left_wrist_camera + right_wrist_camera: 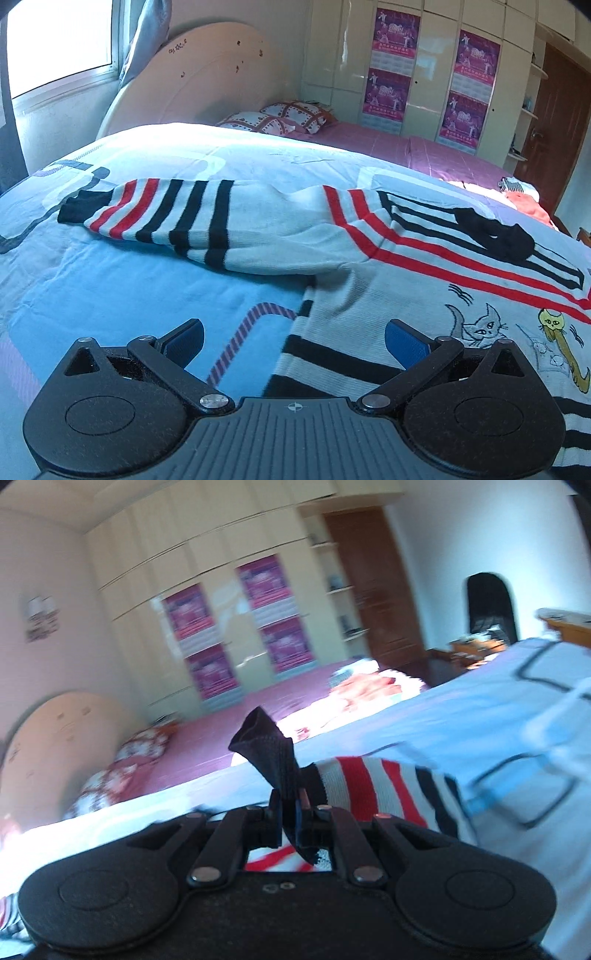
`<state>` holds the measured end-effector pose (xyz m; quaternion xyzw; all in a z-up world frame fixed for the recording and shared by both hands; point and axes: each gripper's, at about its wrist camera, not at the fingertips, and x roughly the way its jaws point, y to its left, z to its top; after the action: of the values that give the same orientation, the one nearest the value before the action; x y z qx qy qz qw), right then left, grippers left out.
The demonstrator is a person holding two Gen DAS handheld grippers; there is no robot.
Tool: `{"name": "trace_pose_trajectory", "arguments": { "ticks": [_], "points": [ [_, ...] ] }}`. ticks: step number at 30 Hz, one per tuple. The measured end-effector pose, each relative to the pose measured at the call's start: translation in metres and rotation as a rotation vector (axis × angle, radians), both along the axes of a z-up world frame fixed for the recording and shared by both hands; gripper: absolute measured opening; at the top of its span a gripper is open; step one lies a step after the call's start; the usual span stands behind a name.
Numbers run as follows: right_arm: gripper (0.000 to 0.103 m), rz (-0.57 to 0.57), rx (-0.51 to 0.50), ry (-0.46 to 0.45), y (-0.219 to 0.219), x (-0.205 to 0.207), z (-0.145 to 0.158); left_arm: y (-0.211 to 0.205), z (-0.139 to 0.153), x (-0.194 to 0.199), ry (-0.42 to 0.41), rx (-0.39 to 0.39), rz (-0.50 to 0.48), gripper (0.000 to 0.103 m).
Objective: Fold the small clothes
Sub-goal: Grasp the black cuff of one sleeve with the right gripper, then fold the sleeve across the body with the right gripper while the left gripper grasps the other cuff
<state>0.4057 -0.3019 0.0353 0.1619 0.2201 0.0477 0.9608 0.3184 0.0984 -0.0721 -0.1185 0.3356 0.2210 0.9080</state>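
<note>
Child's striped sweater: flat on bed. Right gripper: fingers clamped on black sleeve cuff, lifted. Left gripper: fingers apart, empty. Step: sleeve fold-in; next, lay cuff across body.

Bed with light-blue patterned quilt; pink sheet beyond it; two patterned pillows; cream rounded headboard; cream wardrobe bearing purple posters; brown door; window.
</note>
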Motion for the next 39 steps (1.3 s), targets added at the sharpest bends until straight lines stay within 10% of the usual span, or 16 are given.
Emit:
{"name": "trace_pose_trajectory", "arguments": {
  "ticks": [12, 14, 21, 24, 34, 35, 37, 39],
  "points": [
    [0.02, 0.349, -0.086, 0.253, 0.176, 0.02, -0.068, 0.082, 0.002, -0.025, -0.04, -0.064, 0.027, 0.103],
    [0.033, 0.375, -0.128, 0.201, 0.185, 0.006, -0.063, 0.085, 0.004, -0.02, -0.053, -0.093, 0.004, 0.103],
    [0.034, 0.292, -0.097, 0.079, 0.136, -0.044, -0.017, 0.036, 0.006, 0.036, -0.111, -0.254, -0.226, 0.101],
    [0.034, 0.222, -0.085, 0.093, 0.1, -0.058, -0.007, -0.003, -0.005, 0.075, -0.086, -0.362, -0.345, 0.056],
    [0.034, 0.05, -0.082, 0.147, 0.018, -0.081, -0.017, -0.076, -0.054, 0.162, -0.007, -0.594, -0.367, 0.053],
    [0.034, 0.038, -0.079, 0.152, 0.015, -0.077, -0.02, -0.079, -0.057, 0.166, -0.012, -0.582, -0.362, 0.049],
    [0.034, 0.022, -0.075, 0.156, 0.007, -0.078, -0.022, -0.086, -0.058, 0.177, 0.008, -0.547, -0.368, 0.005],
    [0.034, 0.012, -0.067, 0.158, 0.002, -0.076, -0.023, -0.085, -0.05, 0.179, -0.041, -0.515, -0.375, 0.005]
  ]
}}
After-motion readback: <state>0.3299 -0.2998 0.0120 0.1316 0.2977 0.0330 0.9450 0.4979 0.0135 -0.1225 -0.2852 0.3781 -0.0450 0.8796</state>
